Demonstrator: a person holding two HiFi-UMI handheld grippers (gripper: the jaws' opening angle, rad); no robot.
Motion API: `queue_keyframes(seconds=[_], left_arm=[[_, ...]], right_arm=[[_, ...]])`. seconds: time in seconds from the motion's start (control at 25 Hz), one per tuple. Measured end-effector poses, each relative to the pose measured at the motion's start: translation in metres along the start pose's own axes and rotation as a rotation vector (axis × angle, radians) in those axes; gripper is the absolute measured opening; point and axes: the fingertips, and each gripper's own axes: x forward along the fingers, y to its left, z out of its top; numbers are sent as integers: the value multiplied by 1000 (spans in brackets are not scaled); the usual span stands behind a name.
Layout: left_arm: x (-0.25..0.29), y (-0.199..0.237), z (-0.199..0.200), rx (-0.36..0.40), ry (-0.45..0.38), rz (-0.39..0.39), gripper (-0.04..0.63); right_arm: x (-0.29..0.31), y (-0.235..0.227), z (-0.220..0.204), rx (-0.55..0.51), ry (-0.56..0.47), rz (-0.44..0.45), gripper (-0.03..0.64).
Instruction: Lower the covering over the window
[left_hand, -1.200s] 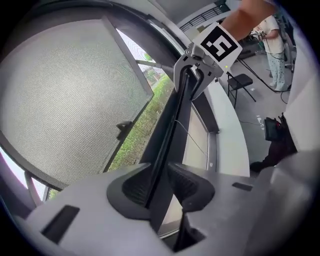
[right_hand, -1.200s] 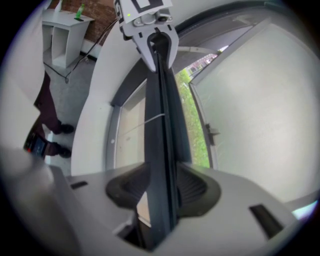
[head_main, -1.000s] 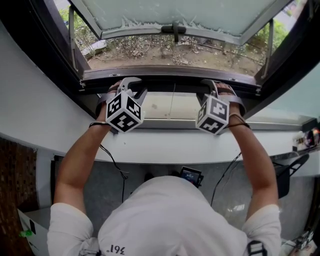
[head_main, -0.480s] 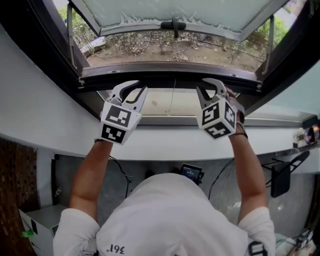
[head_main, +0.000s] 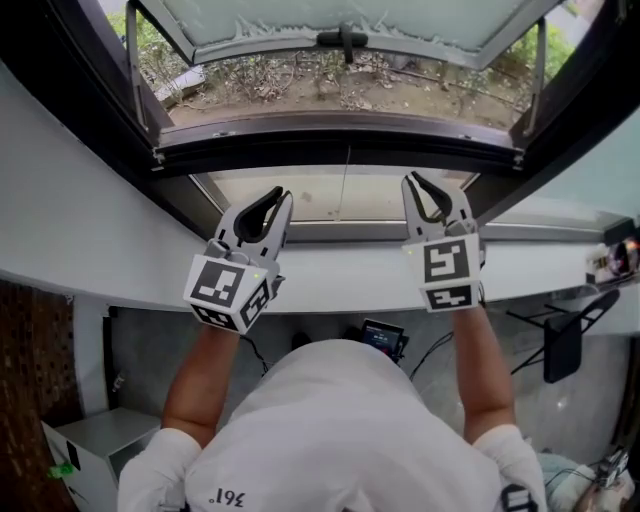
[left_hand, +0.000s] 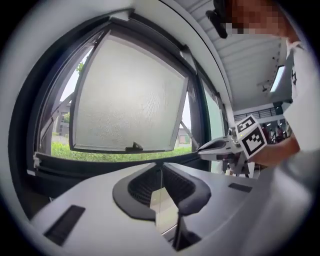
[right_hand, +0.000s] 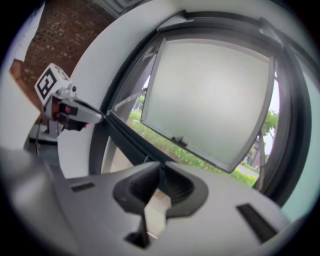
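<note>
Our left gripper (head_main: 277, 198) and right gripper (head_main: 435, 193) stand side by side over the sill (head_main: 340, 272), both pointing at the window. Their jaws have just been closing and meet at the tips with nothing in them; each gripper view shows only glass through the gap. The covering itself shows in no view. The sash (head_main: 350, 20) is swung outward and the frame (head_main: 340, 140) is bare, so we judge the covering sits gathered above the opening, higher than both grippers, with its long axis running across from left to right. A thin line, perhaps a pull cord (head_main: 346, 185), hangs between the two grippers, about as near to one as the other, so either could go for it.
</note>
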Motion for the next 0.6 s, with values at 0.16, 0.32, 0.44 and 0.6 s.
queue_keyframes(seconds=[0.16, 0.32, 0.44, 0.6], left_arm=[[-19, -11, -4, -87, -46, -24, 36], [-35, -15, -19, -142, -37, -34, 31], [-48, -18, -31, -161, -20, -46, 29], [-65, -20, -47, -182, 10, -60, 29]], right_arm=[[-15, 11, -4, 133, -36, 2, 41], [-26, 29, -17, 209, -26, 21, 38], [-32, 45, -29, 244, -2, 34, 37], [-39, 66, -42, 283, 34, 37, 37]])
